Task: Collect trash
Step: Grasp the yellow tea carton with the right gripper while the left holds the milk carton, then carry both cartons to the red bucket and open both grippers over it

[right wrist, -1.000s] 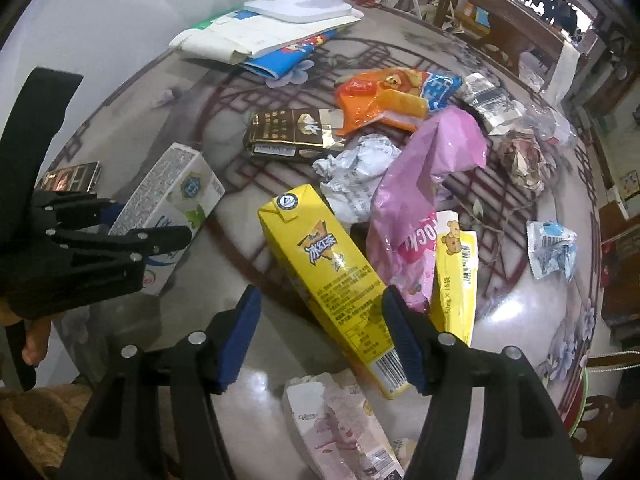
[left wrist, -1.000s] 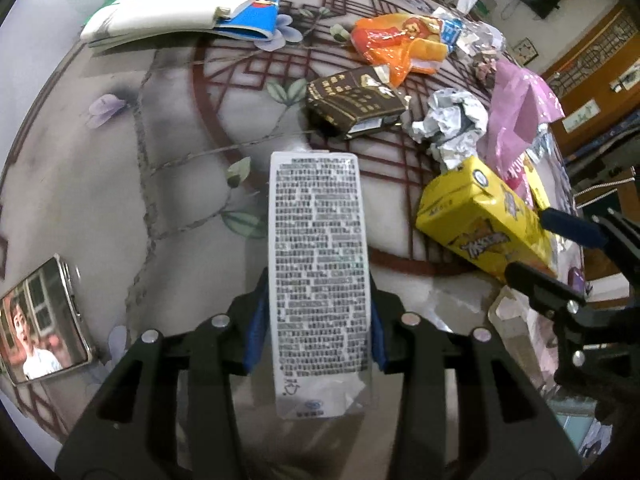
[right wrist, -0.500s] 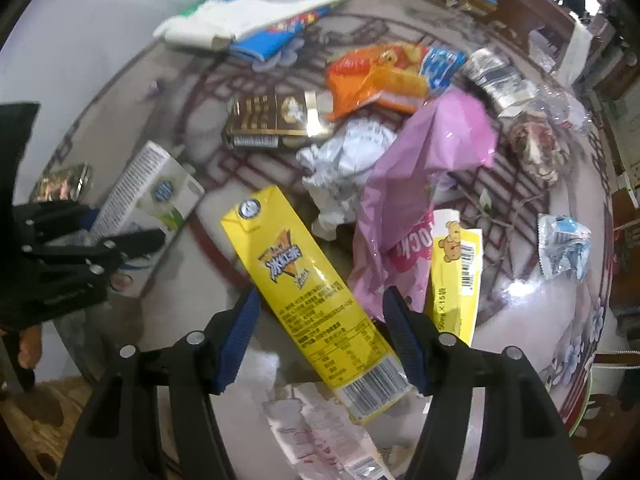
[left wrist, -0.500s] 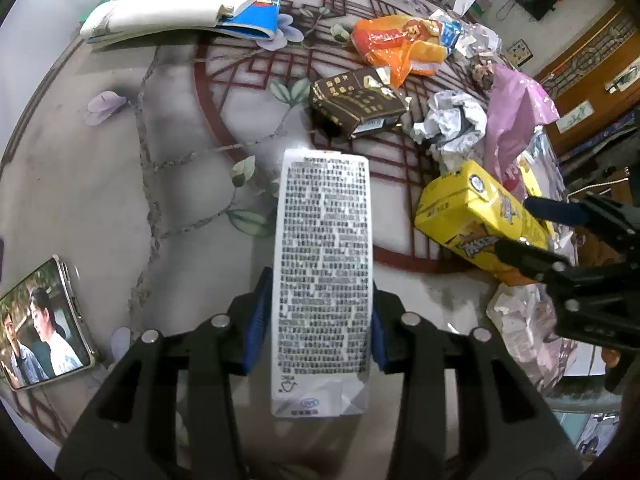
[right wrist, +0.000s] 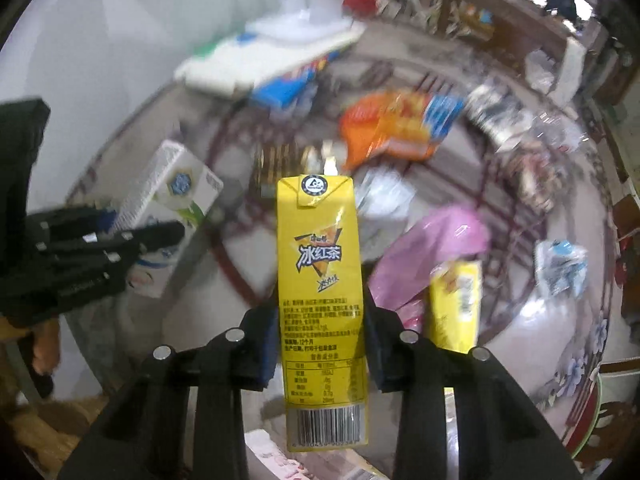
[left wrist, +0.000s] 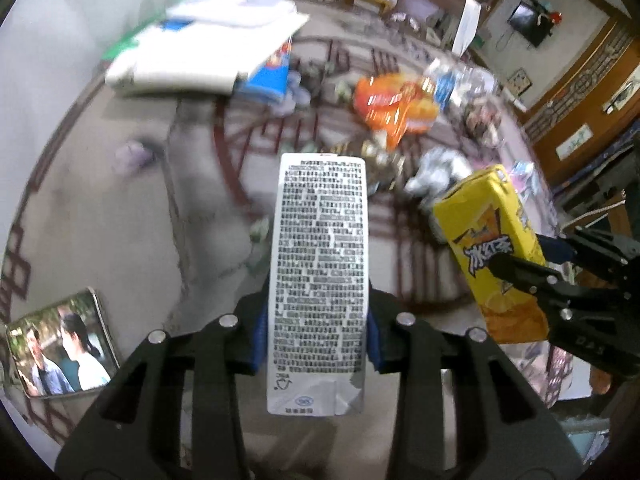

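My left gripper [left wrist: 317, 328] is shut on a white drink carton [left wrist: 320, 240] covered in black print, and the carton hangs clear above the table. My right gripper [right wrist: 320, 344] has its jaws closing on a yellow iced-tea carton [right wrist: 318, 260]; the blue pads press on its sides and it is off the table. The left wrist view shows that yellow carton [left wrist: 492, 248] at the right, in the right gripper [left wrist: 536, 258]. The right wrist view shows the white carton [right wrist: 172, 200] at the left, in the left gripper [right wrist: 136, 224].
The round patterned table [left wrist: 120, 208] holds an orange snack bag [right wrist: 388, 128], a pink bag [right wrist: 432, 256], a small yellow pack [right wrist: 456, 304], crumpled white paper [left wrist: 436, 168] and a dark wrapper [right wrist: 280, 164]. A stack of papers [left wrist: 208, 56] lies at the back. A phone [left wrist: 60, 348] lies near the left edge.
The right gripper's jaws closed on the yellow carton, which lay flat before, and raised it. The left gripper rose with the white carton. Both views now look farther across the table.
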### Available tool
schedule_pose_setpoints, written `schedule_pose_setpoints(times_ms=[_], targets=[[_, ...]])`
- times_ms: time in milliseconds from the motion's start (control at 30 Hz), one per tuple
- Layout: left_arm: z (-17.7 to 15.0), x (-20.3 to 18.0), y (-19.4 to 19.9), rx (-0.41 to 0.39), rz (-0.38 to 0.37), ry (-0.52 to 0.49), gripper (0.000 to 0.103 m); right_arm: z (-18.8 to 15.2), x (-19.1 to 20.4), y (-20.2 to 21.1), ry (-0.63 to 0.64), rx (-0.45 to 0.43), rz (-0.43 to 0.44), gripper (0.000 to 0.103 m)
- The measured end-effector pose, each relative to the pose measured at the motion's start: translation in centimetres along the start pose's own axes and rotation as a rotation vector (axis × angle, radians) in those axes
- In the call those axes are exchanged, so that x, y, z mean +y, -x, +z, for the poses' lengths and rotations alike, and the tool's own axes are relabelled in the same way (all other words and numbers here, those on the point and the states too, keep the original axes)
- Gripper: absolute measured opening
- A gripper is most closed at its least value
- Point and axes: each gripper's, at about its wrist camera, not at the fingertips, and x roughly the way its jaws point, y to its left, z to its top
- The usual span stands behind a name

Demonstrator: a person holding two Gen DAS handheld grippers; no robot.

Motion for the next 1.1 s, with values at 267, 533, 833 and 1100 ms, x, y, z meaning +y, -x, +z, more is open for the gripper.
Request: schedule_pose_setpoints(times_ms=[267, 533, 833, 1100], targets=[[3.8, -4.2, 3.4, -0.138, -0.047, -0.056, 0.036, 1.5, -2.3, 6.2, -0.135, -0.185, -0.007, 0.034], [5.8, -9.0, 4.1, -0.187, -0.098, -0.131, 0.036, 0.9, -5.6, 9.2, -0.245, -0.27, -0.056, 0.034], [5.8, -12.4, 3.4, -0.182, -0.117, -0.184, 0.036, -1.5, -9.5, 10.3, -0.369, -0.294, -0.058, 0.034], [5.4, -14.7, 2.9, -0.17, -0.097, -0.186, 0.036, -3.0, -12.0, 10.9, -0.396, -0.304, -0.043, 0.034]])
